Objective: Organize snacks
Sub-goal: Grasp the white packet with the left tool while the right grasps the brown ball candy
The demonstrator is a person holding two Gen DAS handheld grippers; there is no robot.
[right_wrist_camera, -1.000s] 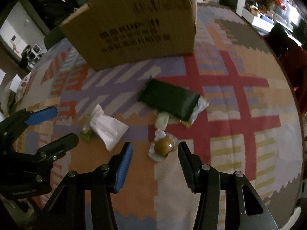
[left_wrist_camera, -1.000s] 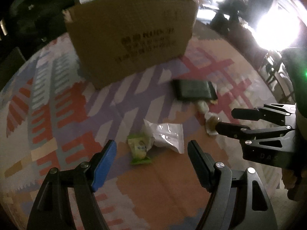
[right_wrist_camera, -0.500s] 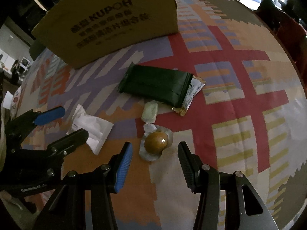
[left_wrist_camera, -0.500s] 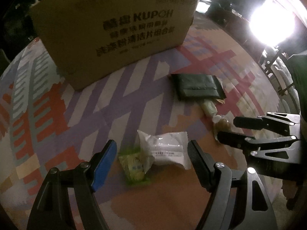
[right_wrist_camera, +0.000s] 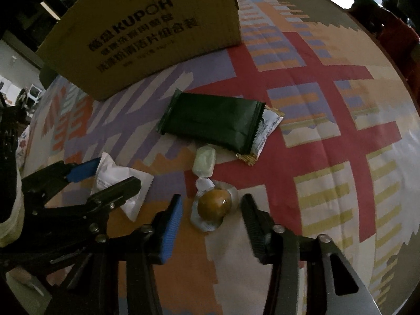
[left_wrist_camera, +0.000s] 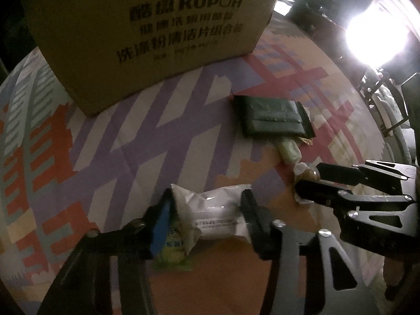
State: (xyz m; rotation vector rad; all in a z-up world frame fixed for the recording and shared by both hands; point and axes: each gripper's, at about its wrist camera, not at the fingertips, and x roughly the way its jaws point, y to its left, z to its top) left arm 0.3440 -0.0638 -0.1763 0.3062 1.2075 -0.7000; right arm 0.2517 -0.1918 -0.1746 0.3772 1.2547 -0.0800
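The left gripper (left_wrist_camera: 207,218) is closing around the white packet (left_wrist_camera: 218,214), and both pads already look pressed against its ends, the blue one at the crimped end. The risk is the small green snack (left_wrist_camera: 170,252) lying partly under that end by the blue pad: it could get pinched along with the packet, or be dragged and dropped on the lift. The soft wrapper may also buckle and slip out.

The right gripper (right_wrist_camera: 210,211) is closing too, with the round brown sweet in its clear wrapper (right_wrist_camera: 214,204) between the jaws, but gaps still show on both sides, so nothing is held yet. Being round, the sweet could squirt forward toward the pale green candy (right_wrist_camera: 204,161) just ahead of it, or only the loose wrapper gets caught.

The two grippers sit close side by side, so lifting together could knock them. Ahead of both lies the dark green bar (right_wrist_camera: 212,122), and beyond it the cardboard box (right_wrist_camera: 147,34), whose near wall must be cleared. To the right gripper's right the table (right_wrist_camera: 328,157) is bare cloth, with its edge well off.
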